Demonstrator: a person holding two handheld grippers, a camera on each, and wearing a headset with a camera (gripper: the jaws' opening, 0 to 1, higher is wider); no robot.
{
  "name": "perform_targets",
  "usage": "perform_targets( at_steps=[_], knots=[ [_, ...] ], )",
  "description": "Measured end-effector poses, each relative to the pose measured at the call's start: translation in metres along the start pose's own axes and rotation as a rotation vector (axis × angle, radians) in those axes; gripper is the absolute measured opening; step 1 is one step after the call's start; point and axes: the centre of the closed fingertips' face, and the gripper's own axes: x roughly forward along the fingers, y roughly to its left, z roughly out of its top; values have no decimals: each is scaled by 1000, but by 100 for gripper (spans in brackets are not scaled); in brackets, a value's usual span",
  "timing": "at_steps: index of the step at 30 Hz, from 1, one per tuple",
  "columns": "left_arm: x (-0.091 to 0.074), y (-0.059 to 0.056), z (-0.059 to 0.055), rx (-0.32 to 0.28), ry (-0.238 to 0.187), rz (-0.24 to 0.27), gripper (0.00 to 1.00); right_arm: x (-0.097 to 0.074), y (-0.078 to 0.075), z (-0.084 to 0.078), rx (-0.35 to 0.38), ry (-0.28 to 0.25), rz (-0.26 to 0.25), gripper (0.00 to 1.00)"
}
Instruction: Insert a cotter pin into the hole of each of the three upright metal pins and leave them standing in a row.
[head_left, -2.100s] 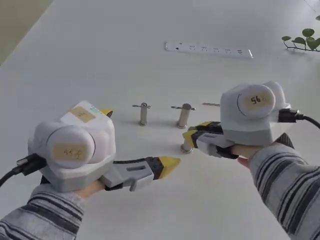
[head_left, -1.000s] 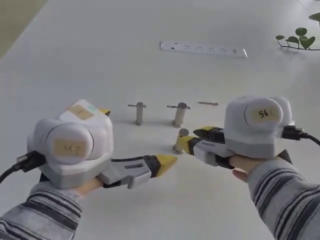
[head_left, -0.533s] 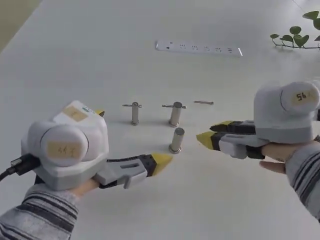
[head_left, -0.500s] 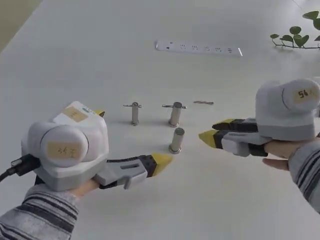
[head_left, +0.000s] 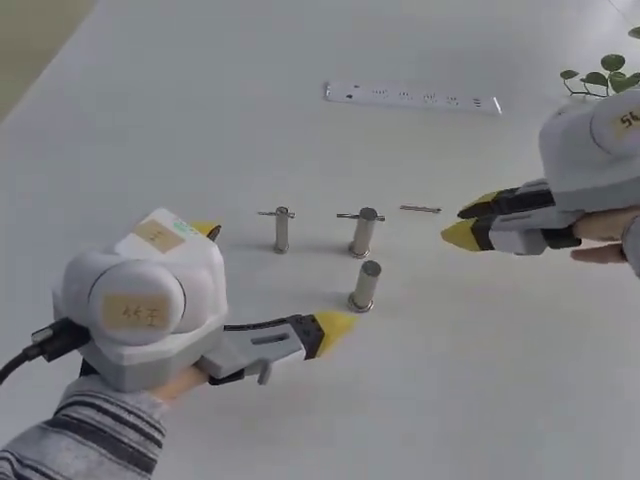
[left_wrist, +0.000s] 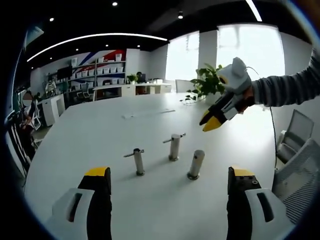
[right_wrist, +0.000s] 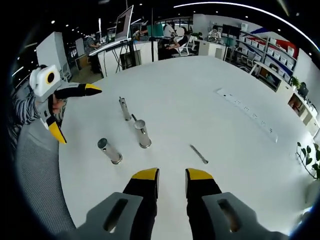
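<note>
Right hand-held gripper (right_wrist: 172, 175): drawn back off the front pin (head_left: 366, 285); jaws a little apart, empty, near the loose cotter pin (head_left: 420, 209).
Left hand-held gripper (left_wrist: 170, 174): jaws wide apart, empty.
Task state: left rear pin (head_left: 281, 228) and right rear pin (head_left: 365, 230) cottered; front pin bare, standing ahead of the row; probably cotter fetch next.
Materials: smooth steel cylinders, flat caps; thin wire cotter; matte white bench (head_left: 450, 380).

White tabletop (head_left: 180, 120), broad, matte. White power strip (head_left: 412, 97), flat near the far edge, long side running across the head view. Green trailing plant (head_left: 603, 80) at the far right, just past the strip's end. Mesh office chair (left_wrist: 299, 134) beside the table. Shelving (left_wrist: 100, 70) along the back wall. Ceiling spotlights (left_wrist: 114, 4) overhead.
</note>
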Motion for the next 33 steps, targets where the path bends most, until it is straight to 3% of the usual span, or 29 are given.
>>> perform_targets(
  at_steps=[8,11,22,31,33],
  knots=[
    [0,-1,1,3,-4,-2,95,18,-26,3,-62,59,1,13],
    [0,-1,0,3,3,-2,95,26,-34,4,-141,84,-6,13],
    [3,-7,-4,19,19,-25,94,56,-52,-8,-142,176,37,11],
    [4,-9,-5,13,27,-35,93,65,-56,-12,-104,205,78,7],
    [4,-8,-5,12,28,-31,93,65,-56,-13,-123,210,79,5]
  ],
)
